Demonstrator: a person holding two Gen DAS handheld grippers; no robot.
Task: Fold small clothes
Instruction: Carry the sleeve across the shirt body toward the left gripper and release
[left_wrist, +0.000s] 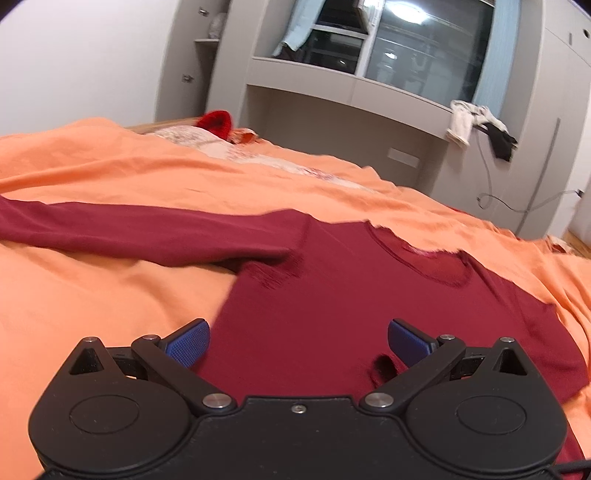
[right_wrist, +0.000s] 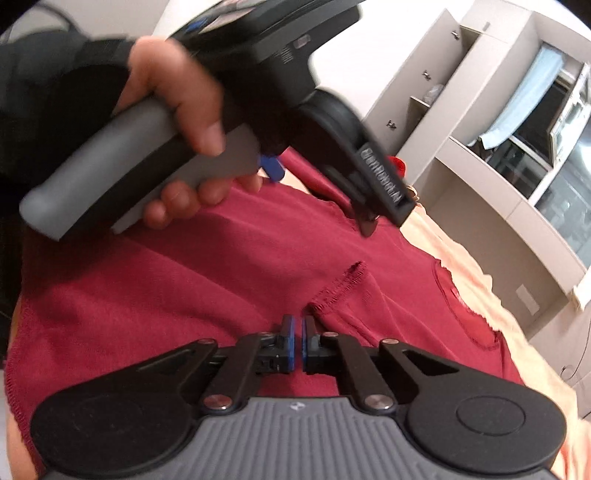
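Note:
A dark red long-sleeved shirt (left_wrist: 332, 314) lies flat on the orange bedspread (left_wrist: 92, 295), neckline (left_wrist: 424, 258) at the far side, one sleeve (left_wrist: 129, 225) stretched out to the left. My left gripper (left_wrist: 297, 341) is open and empty, just above the shirt's body near its left side edge. In the right wrist view the shirt (right_wrist: 147, 277) fills the frame, with a sleeve cuff (right_wrist: 340, 288) folded over the body. My right gripper (right_wrist: 297, 334) is nearly shut with a thin gap between its blue pads, right beside that cuff; no cloth shows between them. The left gripper (right_wrist: 273, 168) hovers above.
A grey wall unit with shelves (left_wrist: 332, 92) and a window stands behind the bed. A red item (left_wrist: 216, 122) and a pale patterned cloth (left_wrist: 207, 142) lie at the far end of the bed. Clothes (left_wrist: 476, 125) and a cable hang from the shelf on the right.

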